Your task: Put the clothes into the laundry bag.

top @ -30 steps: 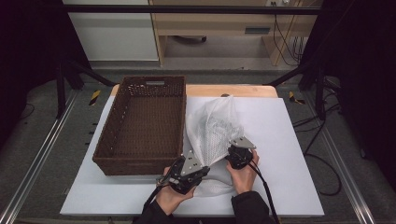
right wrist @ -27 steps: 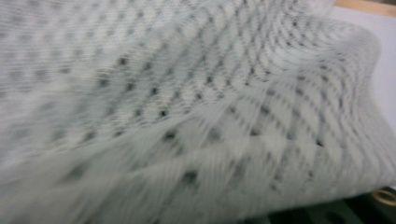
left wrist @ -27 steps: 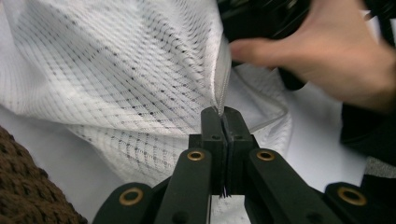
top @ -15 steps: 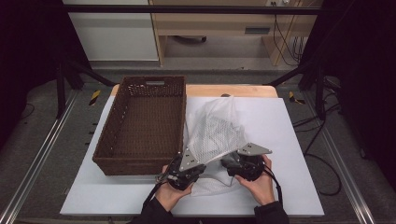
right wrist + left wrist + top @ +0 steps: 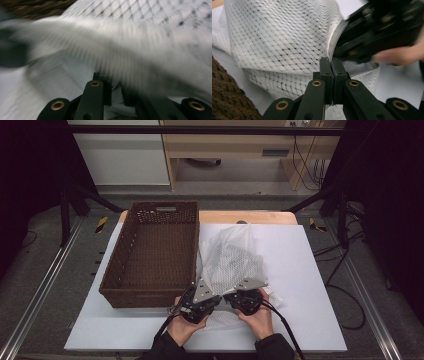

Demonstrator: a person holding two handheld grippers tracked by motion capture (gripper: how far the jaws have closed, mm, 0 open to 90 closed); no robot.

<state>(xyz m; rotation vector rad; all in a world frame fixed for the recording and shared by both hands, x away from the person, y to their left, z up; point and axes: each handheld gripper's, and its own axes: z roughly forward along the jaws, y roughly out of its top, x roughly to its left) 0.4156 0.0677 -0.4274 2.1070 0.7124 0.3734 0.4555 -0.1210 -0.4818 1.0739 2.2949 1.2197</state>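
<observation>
**Inspector:** Describe the item being handled.

**Operator:** I am working a white mesh bag (image 5: 231,261). The fabric is soft, open-weave netting with a diamond pattern, doubled in loose, crumpled folds. A denser woven band is running along its near edge. The bag is lying on the white table surface (image 5: 310,270), just beside the right wall of the brown wicker basket (image 5: 150,265).

**Inspector:** Orientation?

**Operator:** Its long axis is running from my side of the table away toward the far edge. The wider, gathered end is pointing at me; the other end is reaching toward the wooden strip (image 5: 270,217) at the back.

**Inspector:** Gripper status?

**Operator:** My left gripper (image 5: 332,65) is holding its jaws pressed together on the banded near edge, with mesh fibres showing between them. My right gripper (image 5: 113,85) is sitting just beside it at the same edge. Fabric is lying between its jaws, but that view is blurred, so I cannot tell whether it is clamping.

**Inspector:** Surroundings?

**Operator:** The basket is rectangular, rigid, coarsely woven, with slot handles.
</observation>
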